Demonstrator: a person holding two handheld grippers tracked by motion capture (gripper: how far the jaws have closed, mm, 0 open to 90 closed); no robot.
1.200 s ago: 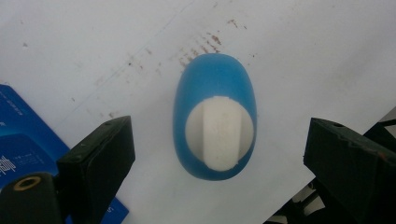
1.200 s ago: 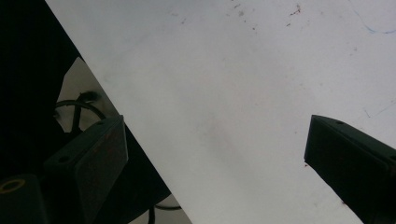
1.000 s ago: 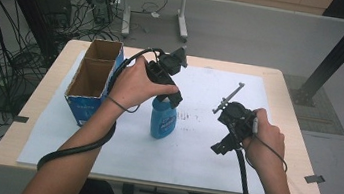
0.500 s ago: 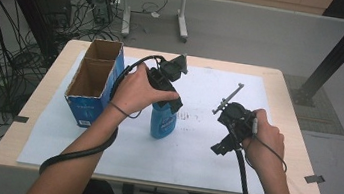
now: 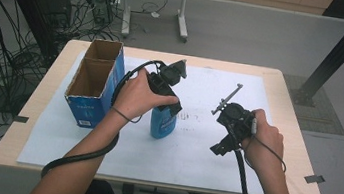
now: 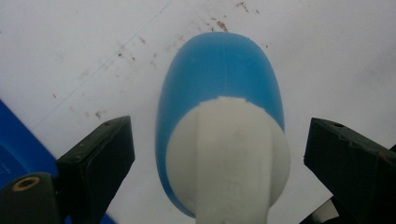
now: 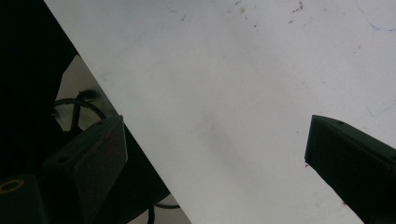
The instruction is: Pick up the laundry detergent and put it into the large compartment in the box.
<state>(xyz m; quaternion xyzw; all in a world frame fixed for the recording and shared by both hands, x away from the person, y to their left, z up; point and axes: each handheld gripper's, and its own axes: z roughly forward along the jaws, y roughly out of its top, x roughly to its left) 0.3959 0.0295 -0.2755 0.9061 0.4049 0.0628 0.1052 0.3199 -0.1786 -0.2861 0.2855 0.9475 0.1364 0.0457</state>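
Observation:
A blue bottle (image 5: 162, 125) with a white cap (image 6: 229, 154) stands upright on the white paper near the table's middle. My left gripper (image 5: 167, 107) points down over its top. In the left gripper view the two black jaws stand apart on either side of the cap with gaps showing, so my left gripper (image 6: 219, 144) is open around the bottle (image 6: 219, 70) and not pressing it. My right gripper (image 5: 220, 145) hovers over the paper to the right of the bottle. In its own view my right gripper (image 7: 215, 149) is open with only bare paper between the jaws.
An open blue cardboard box (image 5: 88, 111) with two compartments stands at the table's left, close to my left forearm. A white paper sheet (image 5: 192, 155) covers most of the wooden table (image 5: 303, 159). Cables and a desk's legs lie on the floor beyond.
My left hand has sunk a little, bringing its gripper lower over the bottle's top. The right hand and the bottle have kept still.

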